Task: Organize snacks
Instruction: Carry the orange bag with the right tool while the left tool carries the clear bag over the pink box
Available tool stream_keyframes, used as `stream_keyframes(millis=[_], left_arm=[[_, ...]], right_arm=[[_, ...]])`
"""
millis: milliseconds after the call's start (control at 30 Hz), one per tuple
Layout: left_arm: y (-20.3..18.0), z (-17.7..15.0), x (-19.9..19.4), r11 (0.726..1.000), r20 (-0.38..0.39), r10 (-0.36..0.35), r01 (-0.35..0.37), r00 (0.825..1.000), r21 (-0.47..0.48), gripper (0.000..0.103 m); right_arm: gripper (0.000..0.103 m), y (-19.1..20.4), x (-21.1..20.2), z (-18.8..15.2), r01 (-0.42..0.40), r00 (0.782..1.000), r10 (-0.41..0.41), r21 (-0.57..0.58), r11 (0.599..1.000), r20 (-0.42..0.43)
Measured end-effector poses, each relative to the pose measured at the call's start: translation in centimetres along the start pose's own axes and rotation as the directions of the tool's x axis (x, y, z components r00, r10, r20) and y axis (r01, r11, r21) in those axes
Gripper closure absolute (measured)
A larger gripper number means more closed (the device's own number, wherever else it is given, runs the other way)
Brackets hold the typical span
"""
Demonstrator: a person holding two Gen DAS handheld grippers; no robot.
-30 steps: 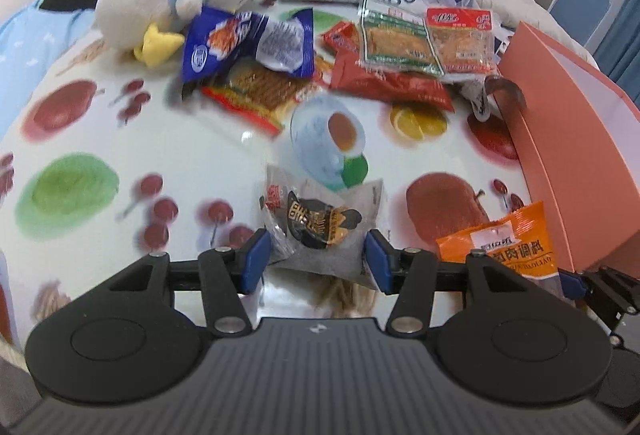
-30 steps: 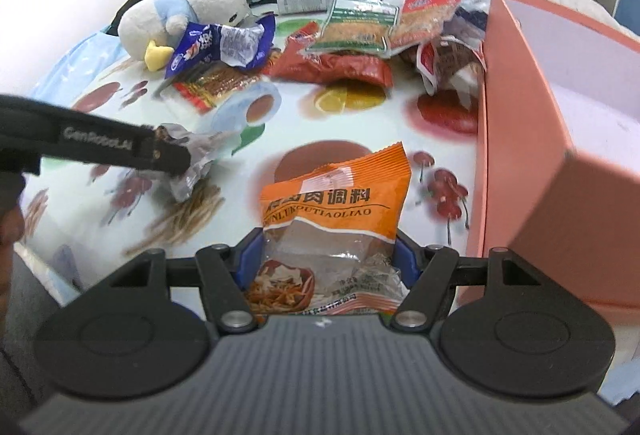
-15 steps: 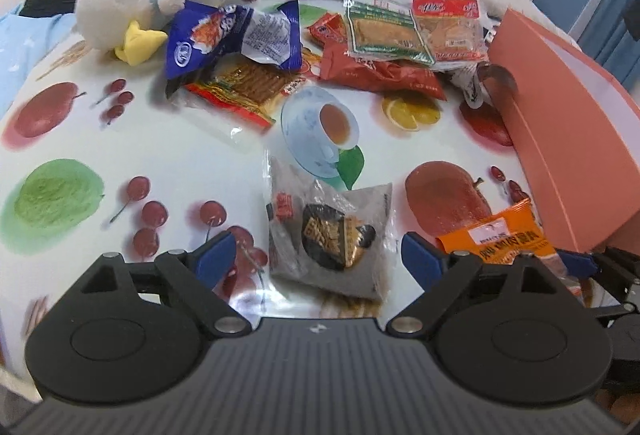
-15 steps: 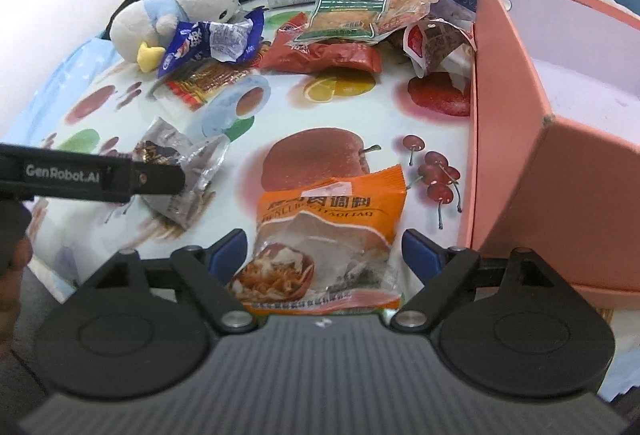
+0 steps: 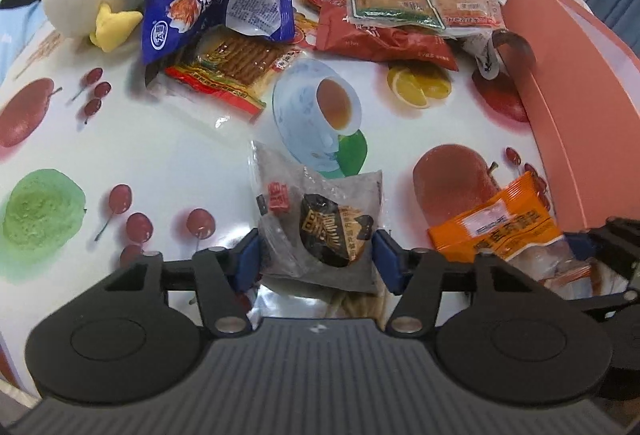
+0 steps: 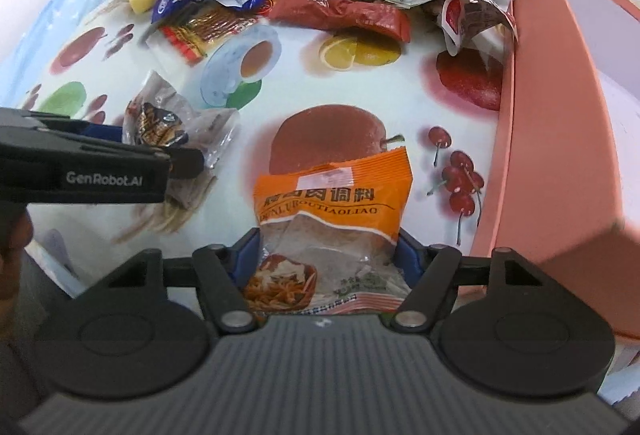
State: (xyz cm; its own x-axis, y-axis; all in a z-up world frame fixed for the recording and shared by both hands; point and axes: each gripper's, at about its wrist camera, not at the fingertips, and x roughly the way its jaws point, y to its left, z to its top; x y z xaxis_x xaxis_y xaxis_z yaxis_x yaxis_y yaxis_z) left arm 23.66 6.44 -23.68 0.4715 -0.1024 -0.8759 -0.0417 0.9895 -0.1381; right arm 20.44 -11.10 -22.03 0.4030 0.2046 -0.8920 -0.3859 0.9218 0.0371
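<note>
Left wrist view: left tongs closing on grey packet; right tongs closing on orange packet.

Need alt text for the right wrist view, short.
The right tool is closing on an orange snack packet on a fruit-print tablecloth. A pink box stands open at right; the left tool holds a grey packet at left, more snacks behind.

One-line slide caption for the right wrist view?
Right gripper closing its fingers on an orange seasoning packet beside the pink box, snacks piled beyond.
</note>
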Motion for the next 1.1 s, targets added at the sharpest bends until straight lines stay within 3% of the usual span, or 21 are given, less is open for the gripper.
stream_keyframes(millis=[100, 367, 467, 733, 1100], left_arm=[[-0.1, 0.2, 0.0, 1.0, 0.012, -0.018, 0.018, 1.0, -0.014, 0.045], [-0.6, -1.2, -1.3, 0.996, 0.099, -0.043, 0.051, 0.994, -0.077, 0.048], [-0.7, -2.2, -2.3, 0.994, 0.126, -0.036, 0.048, 0.991, -0.095, 0.048], [-1.4, -2.9, -9.4, 0.992, 0.212, -0.013, 0.039, 0.977, -0.119, 0.048], [-5.2, -4.8, -18.0, 0.993, 0.319, -0.084, 0.106, 0.944, -0.053, 0.048]], right_arm=[[0.033, -0.3, 0.3, 0.6, -0.011, 1.0, 0.011, 0.003, 1.0, -0.009], [0.037, -0.6, -0.7, 0.2, -0.031, 0.996, 0.028, 0.033, 0.999, 0.088], [0.037, -0.6, -2.0, 0.0, -0.074, 0.991, 0.068, 0.041, 0.996, 0.114], [0.038, -0.7, -7.6, -0.7, -0.077, 0.978, 0.069, 0.032, 0.997, 0.195], [0.038, -2.1, -15.8, -4.1, -0.122, 0.942, 0.054, 0.188, 0.974, 0.33]])
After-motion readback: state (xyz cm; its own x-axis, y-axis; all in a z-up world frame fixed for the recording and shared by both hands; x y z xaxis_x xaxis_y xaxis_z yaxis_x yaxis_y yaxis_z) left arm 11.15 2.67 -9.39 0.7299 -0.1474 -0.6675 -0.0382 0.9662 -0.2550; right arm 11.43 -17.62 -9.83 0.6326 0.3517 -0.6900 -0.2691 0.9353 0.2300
